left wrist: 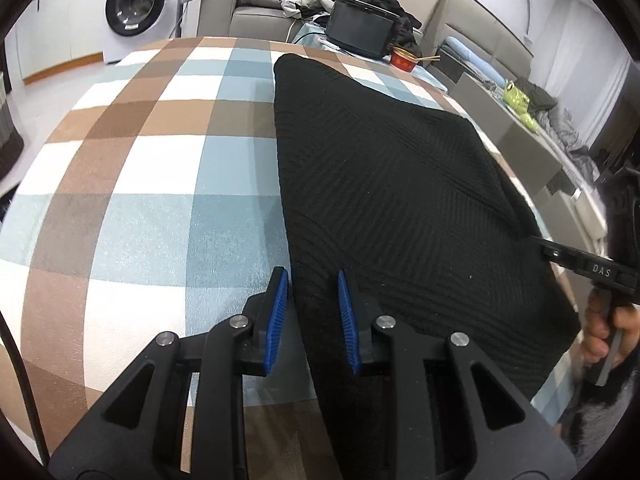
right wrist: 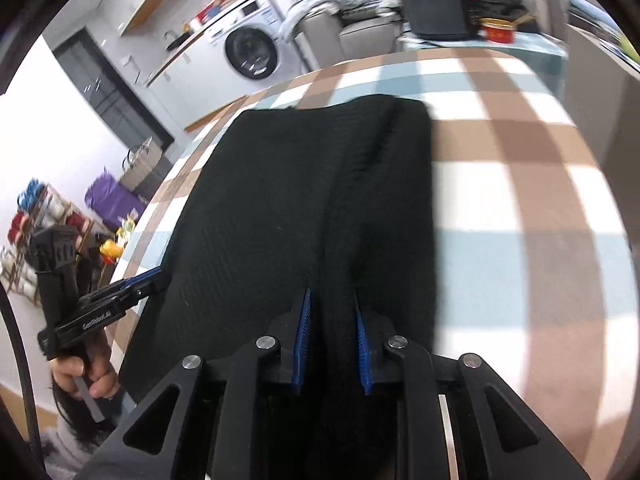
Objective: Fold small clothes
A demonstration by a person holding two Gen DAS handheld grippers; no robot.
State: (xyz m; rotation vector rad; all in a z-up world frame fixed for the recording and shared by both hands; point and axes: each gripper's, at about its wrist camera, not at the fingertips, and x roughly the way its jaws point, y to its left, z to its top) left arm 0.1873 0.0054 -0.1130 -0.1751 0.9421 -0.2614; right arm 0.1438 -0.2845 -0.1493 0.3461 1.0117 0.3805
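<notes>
A black ribbed knit garment (left wrist: 392, 200) lies flat and folded on the plaid table (left wrist: 132, 160). My left gripper (left wrist: 312, 280) is open, its blue pads (left wrist: 280, 312) straddling the garment's near left edge. My right gripper (right wrist: 331, 304) is open, its blue pads (right wrist: 302, 332) on either side of a raised fold of the black garment (right wrist: 280, 208). In the left wrist view the right gripper (left wrist: 560, 252) touches the garment's right edge. In the right wrist view the left gripper (right wrist: 148, 280) sits at the garment's left edge.
At the table's far end stand a black box (left wrist: 358, 28) and a red bowl (left wrist: 404, 60). A washing machine (left wrist: 136, 4) and a sofa with clothes (left wrist: 256, 4) are beyond. A grey side table (left wrist: 520, 128) stands to the right.
</notes>
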